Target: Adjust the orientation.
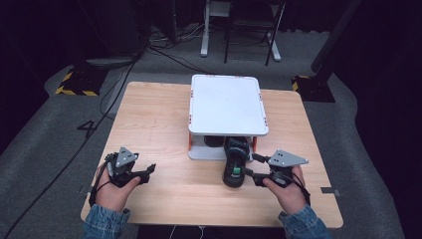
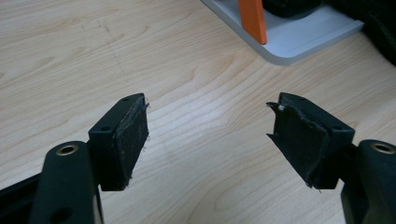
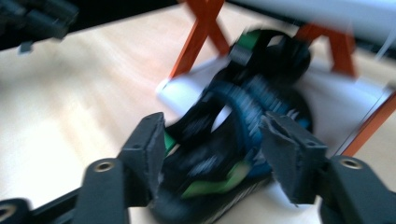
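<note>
A: In the high view, what lies on the table (image 1: 149,124)?

B: A white shelf (image 1: 226,104) with orange legs stands at the far middle. A black shoe (image 1: 235,167) with green and blue marks lies at its near edge, the far end under the top board on the lower board, the near end out on the wood.

A: And the hands?

B: The left hand (image 1: 115,191) is at the near left and carries the left hand-held gripper (image 1: 148,172), which points right, well apart from the shoe. The right hand (image 1: 286,191) is at the near right. Its right hand-held gripper (image 1: 250,167) points left, and its tips are just beside the shoe.

A: What does the left gripper view tell?

B: The left hand-held gripper (image 2: 210,135) has its jaws wide, with only bare wood between the pads. Far right I see a corner of the shelf base (image 2: 299,39) and one orange leg (image 2: 252,18).

A: And the right gripper view?

B: It is blurred. The shoe (image 3: 233,144) lies between the jaws of the right hand-held gripper (image 3: 212,154), its far end toward the orange legs (image 3: 198,32) of the shelf. The jaws stand rather wide. The left pad (image 3: 154,154) is close against the shoe, but if it presses on it I cannot tell because of the blur; the right pad (image 3: 285,154) seems just beside the shoe. At the far left corner the other hand-held gripper appears, dark and unclear.
</note>
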### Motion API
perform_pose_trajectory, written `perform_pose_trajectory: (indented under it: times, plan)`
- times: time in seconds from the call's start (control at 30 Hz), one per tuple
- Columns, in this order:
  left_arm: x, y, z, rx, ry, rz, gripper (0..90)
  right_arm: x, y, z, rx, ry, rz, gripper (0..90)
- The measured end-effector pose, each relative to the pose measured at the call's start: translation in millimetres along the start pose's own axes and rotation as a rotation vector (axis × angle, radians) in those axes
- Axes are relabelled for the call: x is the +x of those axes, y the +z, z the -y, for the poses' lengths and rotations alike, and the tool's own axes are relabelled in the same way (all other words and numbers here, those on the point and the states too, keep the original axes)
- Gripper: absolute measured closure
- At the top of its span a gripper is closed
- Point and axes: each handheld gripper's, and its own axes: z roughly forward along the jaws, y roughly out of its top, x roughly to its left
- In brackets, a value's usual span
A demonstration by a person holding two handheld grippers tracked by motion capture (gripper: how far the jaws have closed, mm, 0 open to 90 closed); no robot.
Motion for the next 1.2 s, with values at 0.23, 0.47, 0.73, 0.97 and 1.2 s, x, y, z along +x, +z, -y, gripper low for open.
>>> perform_pose_trajectory:
  times: [0.23,0.47,0.73,0.97,1.2]
  plan:
    - [-6.4,13.5,-10.6,0.005,0.032,0.033,27.0,16.7,8.7,26.1,0.111,0.077,0.003,15.8]
    - [-7.0,20.8,-14.3,0.012,0.048,0.046,27.0,27.3,32.4,46.3,0.188,0.081,0.039,18.5]
    - [-8.5,20.5,-14.5,0.008,0.039,0.047,26.9,27.5,47.6,51.4,0.215,0.005,0.117,30.2]
    - [-8.7,20.4,-13.5,0.014,0.056,0.041,27.0,20.0,44.5,42.2,0.179,0.045,0.075,30.7]
    - [-7.5,16.6,-9.5,0.012,0.036,0.030,27.0,3.9,50.5,30.2,0.130,0.030,0.100,41.9]
